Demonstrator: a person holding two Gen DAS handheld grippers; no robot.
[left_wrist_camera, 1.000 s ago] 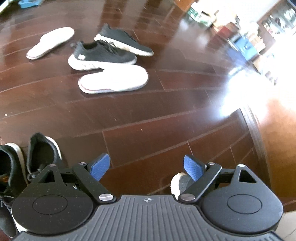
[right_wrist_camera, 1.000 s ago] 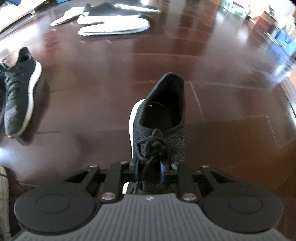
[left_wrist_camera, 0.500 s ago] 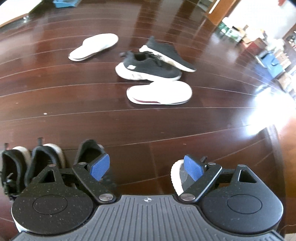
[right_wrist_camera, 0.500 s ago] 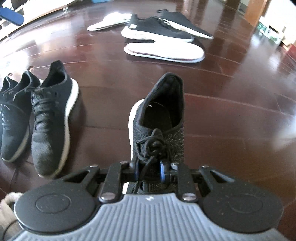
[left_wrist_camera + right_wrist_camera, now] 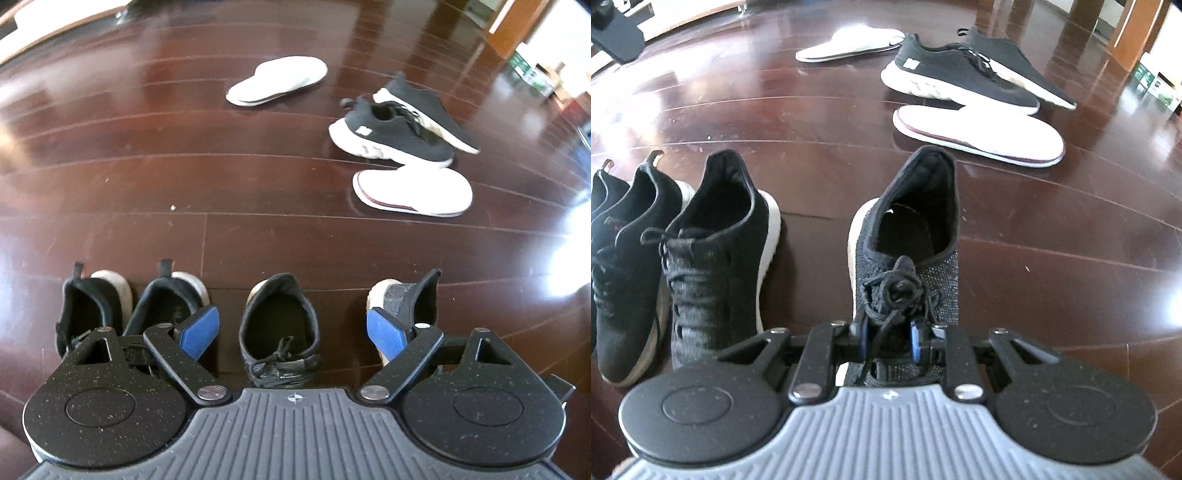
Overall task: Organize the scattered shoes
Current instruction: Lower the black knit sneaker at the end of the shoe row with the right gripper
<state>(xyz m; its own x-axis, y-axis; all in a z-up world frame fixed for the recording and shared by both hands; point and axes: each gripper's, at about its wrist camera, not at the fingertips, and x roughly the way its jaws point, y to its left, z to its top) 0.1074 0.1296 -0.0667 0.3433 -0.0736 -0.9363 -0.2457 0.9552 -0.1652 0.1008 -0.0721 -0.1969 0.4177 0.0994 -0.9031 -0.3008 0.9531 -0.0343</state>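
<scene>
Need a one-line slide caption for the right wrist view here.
Right gripper clamps the laces of a dark sneaker beside three lined-up sneakers; more shoes lie scattered beyond.

My left gripper (image 5: 291,330): black speckled linkages, silver pivot screws, blue finger pads (image 5: 198,331), ribbed grey housing (small crosshair marking centred).

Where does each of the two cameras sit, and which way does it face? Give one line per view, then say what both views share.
Left wrist: sits on the left gripper, low over the floor, looking forward over a row of dark shoes; its blue-padded fingers stand open and hold nothing.
Right wrist: sits on the right gripper, facing the same way; it is shut on the grey knit shoe by its laces.
Shared: that grey knit shoe, the near white slipper, the far slipper, and the black sneaker pair.
</scene>
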